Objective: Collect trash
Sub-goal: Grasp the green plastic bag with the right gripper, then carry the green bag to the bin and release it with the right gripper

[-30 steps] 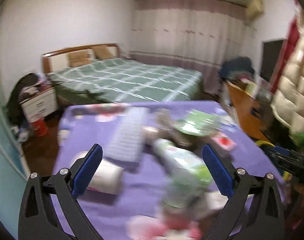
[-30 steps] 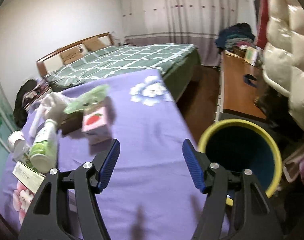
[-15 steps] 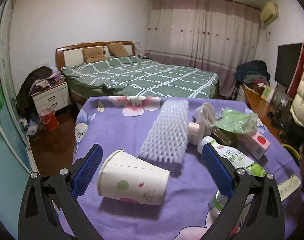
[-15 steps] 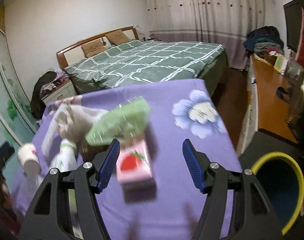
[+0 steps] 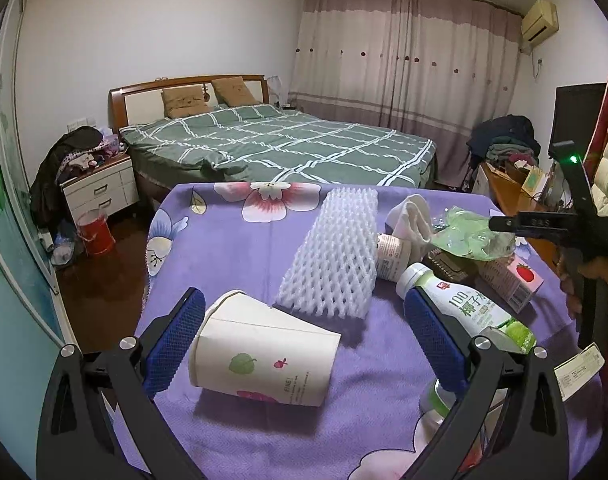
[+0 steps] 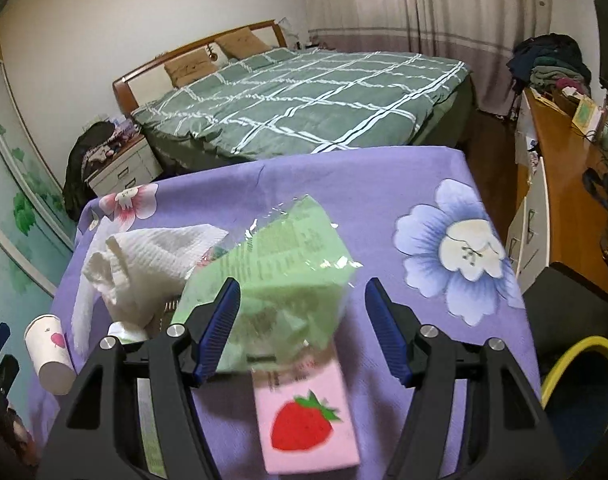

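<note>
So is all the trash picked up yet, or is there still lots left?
Lots left. Nothing looks binned yet: what shows of the yellow-rimmed bin looks empty. Neither gripper holds anything. The open left gripper frames the tipped white paper cup; the open right gripper hovers over the crumpled green plastic wrapper. The pink strawberry carton, white foam net, green-labelled bottle and white paper towel wait too.

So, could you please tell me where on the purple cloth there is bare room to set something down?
The far right of the purple cloth is bare, around the blue flower print toward the bed. Also bare: the strip left of the foam net, beyond the paper cup. It is crowded around the green wrapper, tissue, strawberry carton and bottle.
</note>
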A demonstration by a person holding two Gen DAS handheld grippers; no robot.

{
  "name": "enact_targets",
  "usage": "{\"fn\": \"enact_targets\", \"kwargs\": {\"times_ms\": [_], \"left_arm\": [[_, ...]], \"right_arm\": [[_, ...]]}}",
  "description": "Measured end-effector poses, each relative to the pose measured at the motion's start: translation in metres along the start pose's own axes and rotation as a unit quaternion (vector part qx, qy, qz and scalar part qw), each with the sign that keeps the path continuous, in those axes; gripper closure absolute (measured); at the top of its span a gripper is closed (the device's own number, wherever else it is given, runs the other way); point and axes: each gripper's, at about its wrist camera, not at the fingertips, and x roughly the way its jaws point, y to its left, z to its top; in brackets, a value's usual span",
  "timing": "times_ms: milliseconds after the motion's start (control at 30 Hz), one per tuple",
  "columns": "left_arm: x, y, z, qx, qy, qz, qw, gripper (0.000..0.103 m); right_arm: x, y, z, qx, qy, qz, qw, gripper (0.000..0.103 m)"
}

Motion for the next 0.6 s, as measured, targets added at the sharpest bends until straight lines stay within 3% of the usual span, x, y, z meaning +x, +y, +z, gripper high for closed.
{"fn": "enact_targets", "kwargs": {"times_ms": [33, 100, 200, 333, 600], "left_arm": [[0.001, -0.001, 0.0, 0.001, 0.001, 0.002, 1.0, 0.005], [0.002, -0.001, 0.0, 0.001, 0.002, 0.001, 1.0, 0.005], [0.002, -0.002, 0.0, 0.002, 0.003, 0.002, 1.0, 0.005], [0.003, -0.004, -0.001, 0.007, 0.004, 0.003, 1.0, 0.005], [0.005, -0.005, -0.002, 0.007, 0.008, 0.002, 0.9999, 0.005]], "right_arm": [[0.003, 0.002, 0.001, -0.004, 0.003, -0.003, 1.0, 0.041], [0.008, 0.005, 0.001, -0.009, 0.009, -0.008, 1.0, 0.059], [0.011, 0.007, 0.001, -0.012, 0.01, -0.011, 1.0, 0.073], [0.007, 0.007, -0.001, -0.013, -0.002, -0.014, 1.0, 0.086], [-0.025, 0.002, -0.004, 0.002, -0.033, 0.005, 0.999, 0.094]]}}
